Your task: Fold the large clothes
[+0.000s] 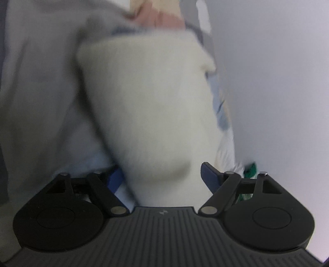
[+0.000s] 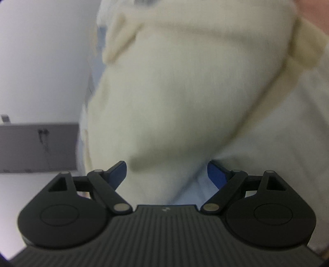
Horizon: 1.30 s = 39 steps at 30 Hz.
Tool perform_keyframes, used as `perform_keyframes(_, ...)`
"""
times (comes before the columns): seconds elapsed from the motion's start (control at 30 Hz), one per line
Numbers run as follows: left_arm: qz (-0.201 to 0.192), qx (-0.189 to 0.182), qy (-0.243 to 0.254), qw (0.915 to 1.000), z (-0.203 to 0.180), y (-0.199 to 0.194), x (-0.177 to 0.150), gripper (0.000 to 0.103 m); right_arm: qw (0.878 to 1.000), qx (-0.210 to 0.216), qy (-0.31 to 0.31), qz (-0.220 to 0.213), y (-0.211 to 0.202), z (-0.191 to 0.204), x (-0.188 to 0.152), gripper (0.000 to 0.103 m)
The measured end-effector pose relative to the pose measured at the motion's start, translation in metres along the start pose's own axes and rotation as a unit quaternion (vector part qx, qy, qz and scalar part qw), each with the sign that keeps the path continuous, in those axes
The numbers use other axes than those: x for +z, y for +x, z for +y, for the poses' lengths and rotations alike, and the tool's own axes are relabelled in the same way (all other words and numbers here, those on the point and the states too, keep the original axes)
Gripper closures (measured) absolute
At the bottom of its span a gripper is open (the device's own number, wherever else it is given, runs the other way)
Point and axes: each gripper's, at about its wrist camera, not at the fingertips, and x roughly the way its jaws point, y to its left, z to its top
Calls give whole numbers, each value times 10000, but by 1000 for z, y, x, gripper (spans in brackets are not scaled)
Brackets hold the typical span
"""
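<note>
A cream knitted garment (image 1: 148,106) fills the middle of the left wrist view, blurred. It runs down between the two blue fingertips of my left gripper (image 1: 162,176), whose jaws stand wide apart with the cloth lying in the gap. The same cream garment (image 2: 185,86) fills the right wrist view, with a thicker ribbed band (image 2: 300,51) at the upper right. My right gripper (image 2: 166,174) also stands wide open, and a fold of the garment bulges into the gap between its blue fingertips.
A grey garment (image 1: 41,92) lies at the left of the left wrist view. A person's hand (image 1: 160,18) shows at the top. A pale wall (image 1: 277,82) is at the right. A grey ledge or box (image 2: 39,147) sits at the left of the right wrist view.
</note>
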Motion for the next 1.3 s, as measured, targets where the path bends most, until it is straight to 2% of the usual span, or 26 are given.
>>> perform_keyframes(0.03,-86,44,4,10000,0,-1,2,32,9999,23,42,-160,-4,-4,6,16)
perform_keyframes(0.1,-197,154,-107,9996,3,-2,4,51,9988,50,273,-400,-9,-13,14,23)
perform_keyframes(0.13,-225,159,-157,9995,5,-2,5,53,9984,71,370,-416,-9,-17,16,25)
perform_keyframes(0.2,-296,168,-11,9994,2,-3,5,63,9982,89,423,-416,-8,-19,16,39)
perform_keyframes(0.23,-327,192,142,9992,-2,-5,4,64,9985,62,353,-423,-8,-18,16,44)
perform_keyframes(0.3,-339,249,440,9981,-12,-7,2,69,9987,114,-21,-491,-11,-9,11,66)
perform_keyframes(0.37,-359,231,764,9962,-23,-11,2,71,9971,88,-511,-558,-20,4,11,70)
perform_keyframes(0.5,-383,220,1342,9900,-42,-30,-2,74,9881,160,-1306,-794,-37,30,1,73)
perform_keyframes(0.63,-331,137,1638,9858,-57,-54,-9,75,9821,184,-1664,-866,-72,38,-11,74)
perform_keyframes(0.77,-254,249,2056,9780,-75,-75,-22,75,9738,134,-2046,-981,-103,50,-24,74)
perform_keyframes(0.9,-244,369,2392,9699,-83,-106,-43,75,9704,92,-2160,-1074,-129,50,-40,74)
perform_keyframes(1.13,-41,354,2481,9681,-69,-132,-63,75,9688,-139,-2269,-985,-144,47,-47,74)
perform_keyframes(1.3,15,234,2465,9689,-71,-125,-56,74,9706,-271,-2231,-862,-141,54,-41,73)
